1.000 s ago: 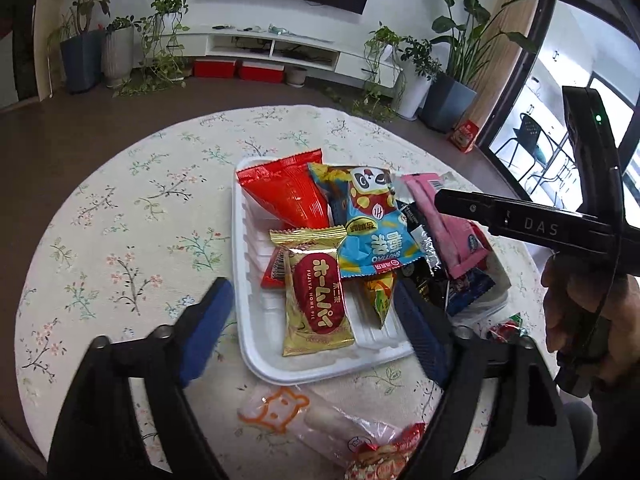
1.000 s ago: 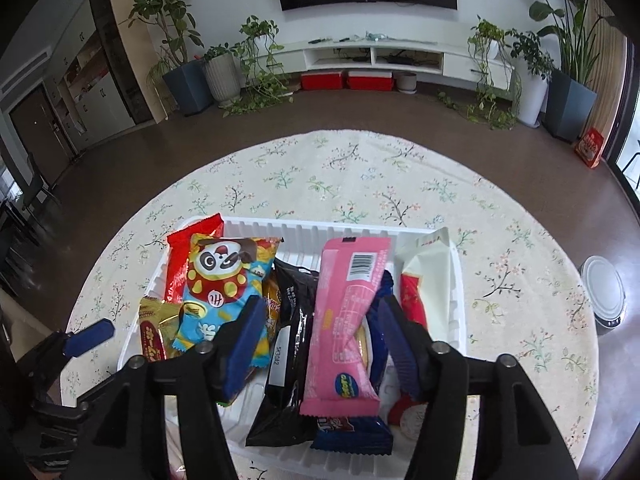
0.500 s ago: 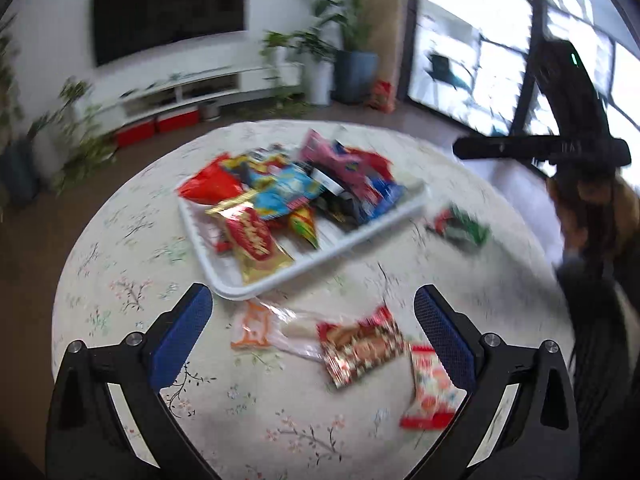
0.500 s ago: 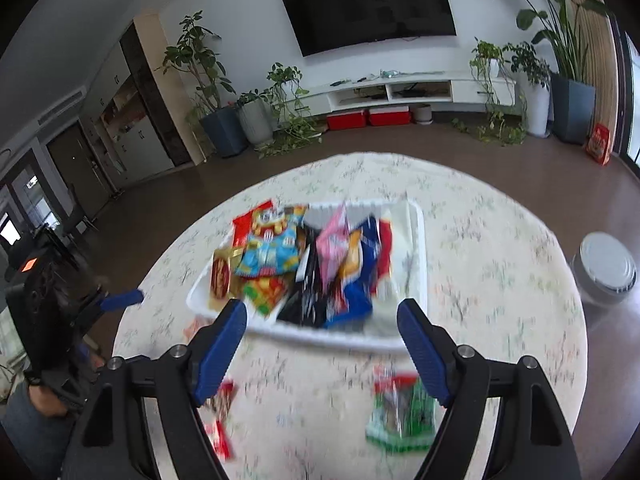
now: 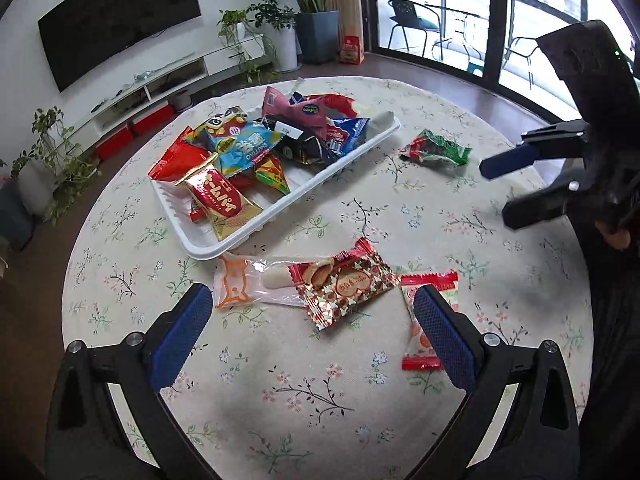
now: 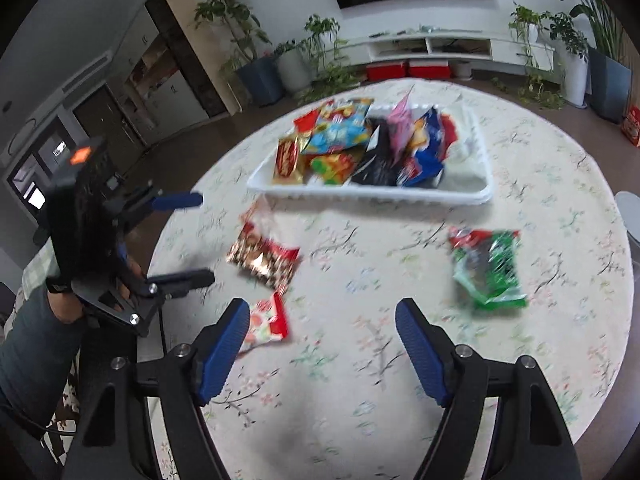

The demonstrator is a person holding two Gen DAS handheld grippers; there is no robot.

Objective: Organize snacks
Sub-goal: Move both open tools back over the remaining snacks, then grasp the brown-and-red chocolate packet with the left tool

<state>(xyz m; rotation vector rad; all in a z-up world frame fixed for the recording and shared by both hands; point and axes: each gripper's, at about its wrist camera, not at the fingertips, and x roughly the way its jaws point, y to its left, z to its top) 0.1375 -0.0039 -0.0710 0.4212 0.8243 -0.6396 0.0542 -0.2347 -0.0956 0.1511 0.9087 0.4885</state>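
A white tray (image 5: 200,246) filled with several snack packets stands on the round floral table; it also shows in the right wrist view (image 6: 486,188). Loose on the cloth lie a clear packet with an orange print (image 5: 240,286), a red-and-gold packet (image 5: 342,284), a red-and-white packet (image 5: 420,320) and a green packet (image 5: 438,150). My left gripper (image 5: 312,332) is open and empty, just near of the red-and-gold packet. My right gripper (image 6: 322,344) is open and empty above bare cloth, with the green packet (image 6: 490,270) to its right and the red-and-white packet (image 6: 266,324) by its left finger.
The table edge curves close on all sides. The right gripper (image 5: 528,182) hangs at the right of the left wrist view, and the left gripper (image 6: 176,236) at the left of the right wrist view. Potted plants and a TV shelf stand far behind.
Both grippers have pulled back from over the tray toward the table's near side. The loose packets on the cloth have come into view. Both stay open and empty.
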